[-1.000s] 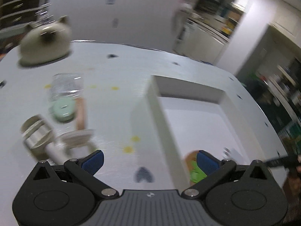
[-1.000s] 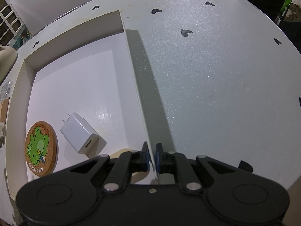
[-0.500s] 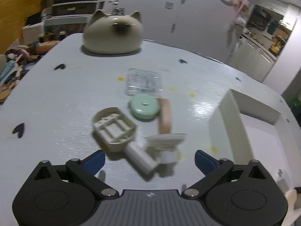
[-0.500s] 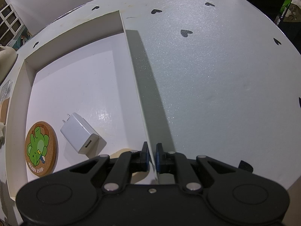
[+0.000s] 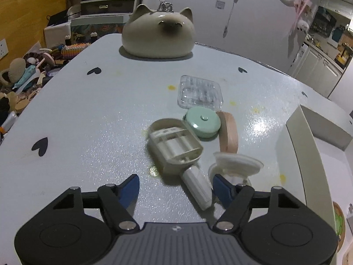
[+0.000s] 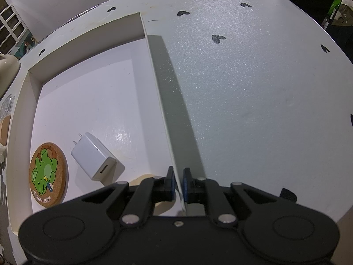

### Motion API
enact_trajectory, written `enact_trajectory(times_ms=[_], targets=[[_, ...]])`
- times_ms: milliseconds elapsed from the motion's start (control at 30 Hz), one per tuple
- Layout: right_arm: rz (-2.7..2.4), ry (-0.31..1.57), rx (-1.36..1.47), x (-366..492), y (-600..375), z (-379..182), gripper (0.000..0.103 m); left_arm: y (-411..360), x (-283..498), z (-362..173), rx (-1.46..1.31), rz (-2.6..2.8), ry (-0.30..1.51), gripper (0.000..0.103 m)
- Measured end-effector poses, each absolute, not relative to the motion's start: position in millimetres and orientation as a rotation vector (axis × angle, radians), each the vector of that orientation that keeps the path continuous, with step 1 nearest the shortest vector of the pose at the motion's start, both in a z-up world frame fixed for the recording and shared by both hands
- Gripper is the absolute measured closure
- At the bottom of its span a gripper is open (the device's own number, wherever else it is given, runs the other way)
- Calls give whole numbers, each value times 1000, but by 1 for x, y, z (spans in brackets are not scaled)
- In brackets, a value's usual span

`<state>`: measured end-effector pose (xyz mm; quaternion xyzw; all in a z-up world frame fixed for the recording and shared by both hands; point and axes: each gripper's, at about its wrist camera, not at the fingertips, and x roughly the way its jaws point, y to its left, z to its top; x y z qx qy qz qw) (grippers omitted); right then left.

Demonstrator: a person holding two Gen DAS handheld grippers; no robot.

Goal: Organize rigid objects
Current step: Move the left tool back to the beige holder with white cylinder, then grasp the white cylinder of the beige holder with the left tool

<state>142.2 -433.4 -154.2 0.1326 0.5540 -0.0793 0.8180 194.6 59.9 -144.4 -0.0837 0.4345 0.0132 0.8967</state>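
In the left wrist view my left gripper (image 5: 175,190) is open, low over the table. The white handle of a beige razor-like tool (image 5: 176,148) lies between its fingers. A white suction cup (image 5: 237,164) sits by the right finger. Behind are a mint round case (image 5: 204,121), a peach oval piece (image 5: 229,131) and a clear plastic tray (image 5: 199,92). In the right wrist view my right gripper (image 6: 179,184) is shut on the right wall of the white box (image 6: 163,101). Inside lie a white charger (image 6: 93,156) and a cork frog coaster (image 6: 47,177).
A cat-shaped ceramic pot (image 5: 158,35) stands at the table's far edge. The white box's left wall (image 5: 302,154) rises right of the left gripper. Clutter lies on the floor beyond the table's left edge. Heart stickers dot the grey tabletop (image 6: 253,88).
My left gripper has swung left from the box toward the loose objects and come down, so the razor-like tool's handle now lies between its fingers. The right gripper has not moved.
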Motion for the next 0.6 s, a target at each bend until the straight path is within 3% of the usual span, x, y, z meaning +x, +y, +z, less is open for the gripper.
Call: enact_trajectory(times_ms=[100,433,600], targets=[[-168,1181,285,142,-434,-154,94,66,189,-143,-182,32,899,36],[-167,1184,281,144,-434,-153,94,72,193,-137,-129,46,902,74],[-166,1184,281,144,-434,-153,94,62,207,-140,-75,28,927,75]])
